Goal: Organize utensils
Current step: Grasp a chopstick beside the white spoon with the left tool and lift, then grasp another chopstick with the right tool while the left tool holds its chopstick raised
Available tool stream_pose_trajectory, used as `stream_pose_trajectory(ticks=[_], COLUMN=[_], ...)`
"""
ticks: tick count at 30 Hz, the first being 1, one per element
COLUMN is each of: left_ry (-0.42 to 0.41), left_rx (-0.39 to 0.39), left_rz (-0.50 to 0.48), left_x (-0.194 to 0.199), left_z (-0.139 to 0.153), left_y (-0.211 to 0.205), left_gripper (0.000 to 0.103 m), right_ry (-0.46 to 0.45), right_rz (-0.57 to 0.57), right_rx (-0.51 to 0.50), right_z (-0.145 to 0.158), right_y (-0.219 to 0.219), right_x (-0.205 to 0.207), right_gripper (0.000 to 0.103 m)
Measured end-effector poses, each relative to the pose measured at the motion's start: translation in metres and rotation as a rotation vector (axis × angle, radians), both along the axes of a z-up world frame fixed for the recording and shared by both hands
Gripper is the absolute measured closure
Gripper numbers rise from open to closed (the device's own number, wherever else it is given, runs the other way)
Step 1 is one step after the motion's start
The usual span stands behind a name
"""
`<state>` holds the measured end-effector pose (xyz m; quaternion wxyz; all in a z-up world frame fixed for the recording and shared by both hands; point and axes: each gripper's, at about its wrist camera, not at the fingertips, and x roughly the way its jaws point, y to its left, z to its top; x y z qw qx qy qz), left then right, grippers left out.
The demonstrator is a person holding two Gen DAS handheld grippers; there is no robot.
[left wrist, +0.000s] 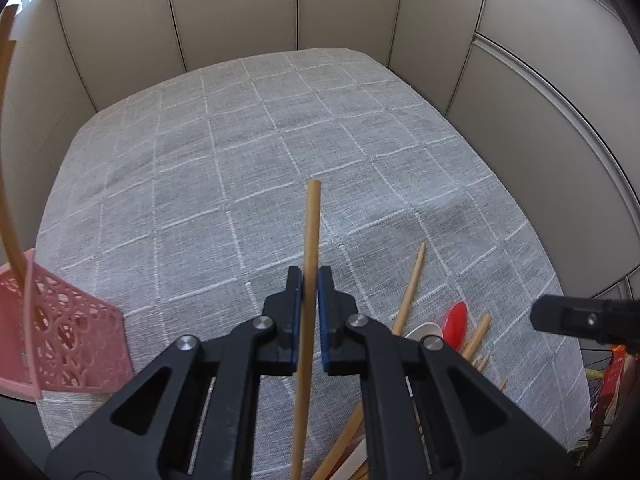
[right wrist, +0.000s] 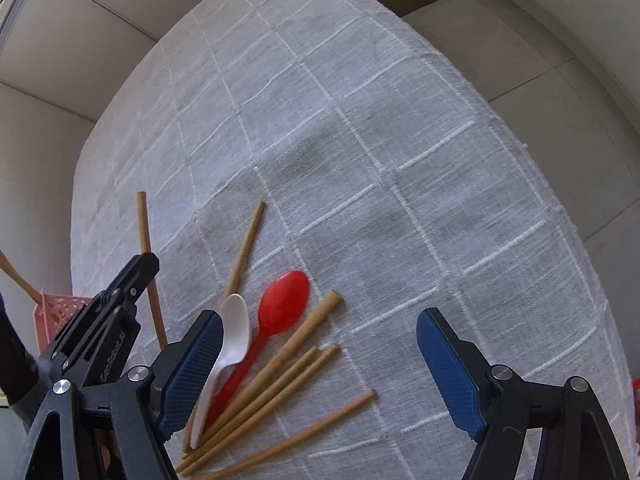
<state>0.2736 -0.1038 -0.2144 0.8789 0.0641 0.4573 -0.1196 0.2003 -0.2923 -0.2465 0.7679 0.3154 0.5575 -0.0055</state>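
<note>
While the left gripper is clamping a long tan wooden chopstick between its blue pads, the stick is running up through the jaws and poking out well past the fingertips, raised off the grey checked tablecloth. In the right wrist view the same gripper is showing at the left edge with the chopstick sticking up above it.

The right gripper is hanging with jaws wide, nothing between the pads, above the loose pile on the cloth. The pile is lying just below and between its fingers: a red plastic spoon, a white plastic spoon overlapping the red one's handle on the left side, and a fan of tan wooden chopsticks spreading to the right of the spoons. One more tan chopstick is lying apart, angled up behind the spoon bowls. In the left wrist view the pile is partly hidden behind the gripper's right finger, only the red spoon bowl and a few stick ends showing.

A pink perforated plastic basket is sitting at the left edge of the table, well apart from the pile, with a tan stick already standing in it. The basket is peeking from behind the left gripper in the right wrist view.
</note>
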Motion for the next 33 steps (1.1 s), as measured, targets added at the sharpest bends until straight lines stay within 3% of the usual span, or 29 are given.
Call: stream_pose_trajectory(ticks=[8, 16, 22, 27, 33], left_ry=[-0.07, -0.096, -0.104, -0.096, -0.087], left_rx=[-0.054, -0.118, -0.141, -0.143, -0.137], left_rz=[0.03, 0.059, 0.063, 0.067, 0.07], left_x=[-0.036, -0.059, -0.068, -0.07, -0.069], left_z=[0.042, 0.067, 0.075, 0.074, 0.074], left_y=[0.045, 0.08, 0.091, 0.094, 0.096], left_gripper=[0.094, 0.095, 0.095, 0.095, 0.095], right_ry=[-0.001, 0.013, 0.025, 0.02, -0.003], right_rz=[0.047, 0.043, 0.018, 0.035, 0.064], right_rx=[0.025, -0.032, -0.141, -0.214, -0.346], right_z=[-0.011, -0.024, -0.033, -0.037, -0.037], right_y=[0.026, 0.046, 0.06, 0.08, 0.105], right_x=[0.029, 0.059, 0.075, 0.083, 0.089], right_gripper=[0.037, 0.055, 0.064, 0.065, 0.091])
